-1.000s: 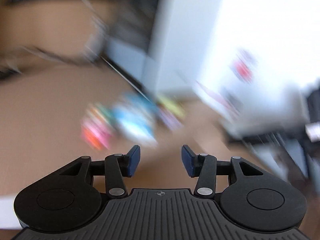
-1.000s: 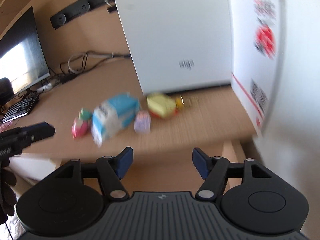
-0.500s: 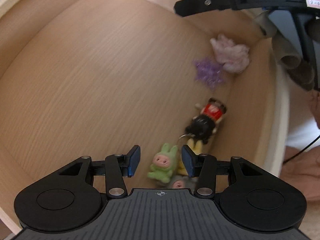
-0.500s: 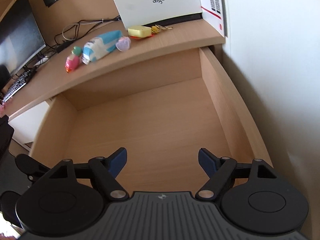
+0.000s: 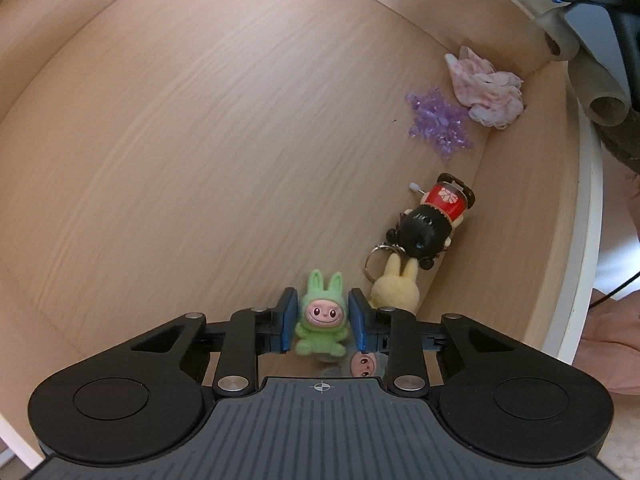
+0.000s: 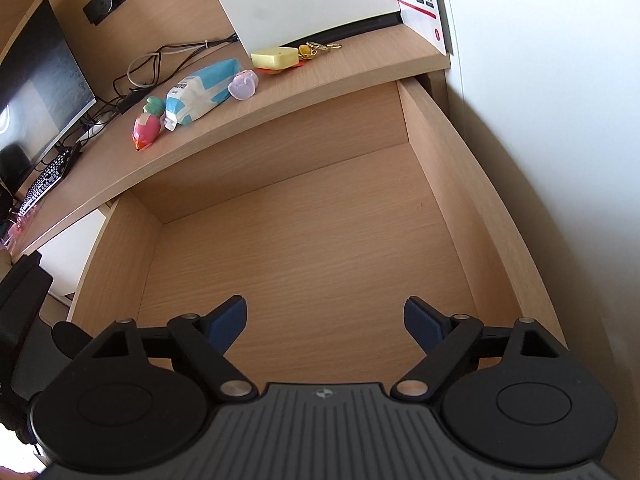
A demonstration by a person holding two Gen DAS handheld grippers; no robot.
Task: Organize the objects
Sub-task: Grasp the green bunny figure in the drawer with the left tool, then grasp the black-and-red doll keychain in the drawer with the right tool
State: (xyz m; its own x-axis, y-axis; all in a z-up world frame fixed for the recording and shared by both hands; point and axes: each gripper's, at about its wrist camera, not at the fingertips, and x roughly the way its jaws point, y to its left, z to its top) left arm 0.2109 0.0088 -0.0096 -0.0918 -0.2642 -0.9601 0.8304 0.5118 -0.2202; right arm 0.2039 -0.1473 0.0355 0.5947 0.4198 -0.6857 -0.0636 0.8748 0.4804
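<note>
Pale wood drawer (image 6: 440,184) pulled out below a desk (image 6: 352,64); its floor is bare in the right camera view.

Left gripper (image 5: 322,316): blue pads nearly together, one on each side of a green bunny doll (image 5: 320,318). Pads look to be touching its flanks, so I judge it held, lightly. Doll sits low in the left view, at about 6 o'clock, near the drawer's front-right corner.

Right gripper (image 6: 325,322): spread wide, nothing between the pads, hanging over the drawer.

Risks, as judgement:
- Plush is soft; a light pinch on fuzzy sides could let it slip or twist out on a lift.
- A small grey doll (image 5: 366,364) lies just under the left gripper, mostly hidden; it could be nudged or dragged.
- A yellow bunny (image 5: 394,288) at 1 o'clock of the green one sits just beside the right pad, with a key ring (image 5: 374,262) and a black-haired figure (image 5: 432,220) touching it. Snagging is possible.

Green doll: fuzzy, two upright ears, pink smiling face, facing the camera. Further along the drawer wall at 1 o'clock: purple beads (image 5: 440,122), pink cloth (image 5: 486,88).
</note>
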